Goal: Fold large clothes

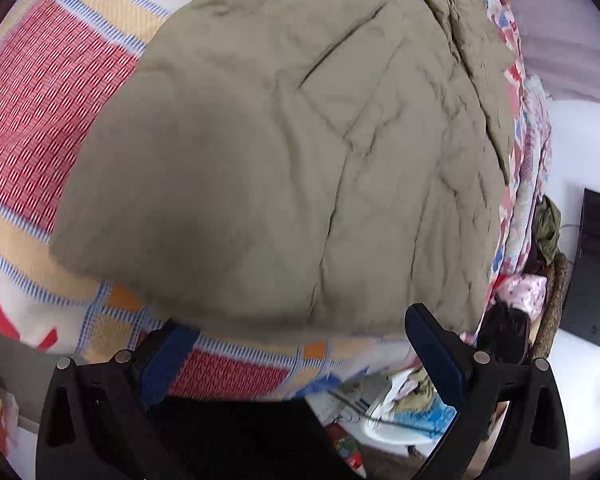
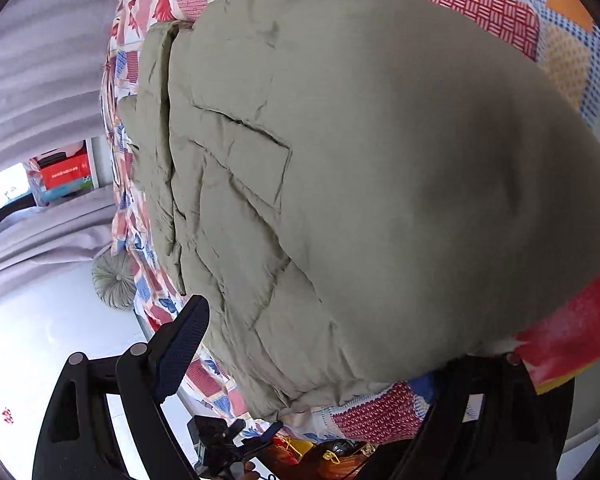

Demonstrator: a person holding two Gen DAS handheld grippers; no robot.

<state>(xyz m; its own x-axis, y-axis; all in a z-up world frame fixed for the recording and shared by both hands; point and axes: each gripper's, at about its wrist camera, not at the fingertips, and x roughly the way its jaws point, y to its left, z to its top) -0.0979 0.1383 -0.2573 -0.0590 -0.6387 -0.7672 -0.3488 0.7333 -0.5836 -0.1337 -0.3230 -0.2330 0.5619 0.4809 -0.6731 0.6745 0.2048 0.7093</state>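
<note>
— Looking down both cameras, I see the khaki padded jacket [image 1: 284, 152] spread on the patterned bedspread [image 1: 40, 92], just ahead of each gripper.

— Are you holding it?

— No. My left gripper [image 1: 300, 344] has its jaws wide apart, hem between and beyond its fingertips. My right gripper [image 2: 332, 344] is spread too, nothing pinched.

Khaki jacket [image 1: 300, 152] on red-blue patchwork bedspread [image 1: 48, 92].

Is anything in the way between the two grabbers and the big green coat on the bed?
Nothing visible. Both the left gripper and right gripper are open right at the coat edge.
</note>
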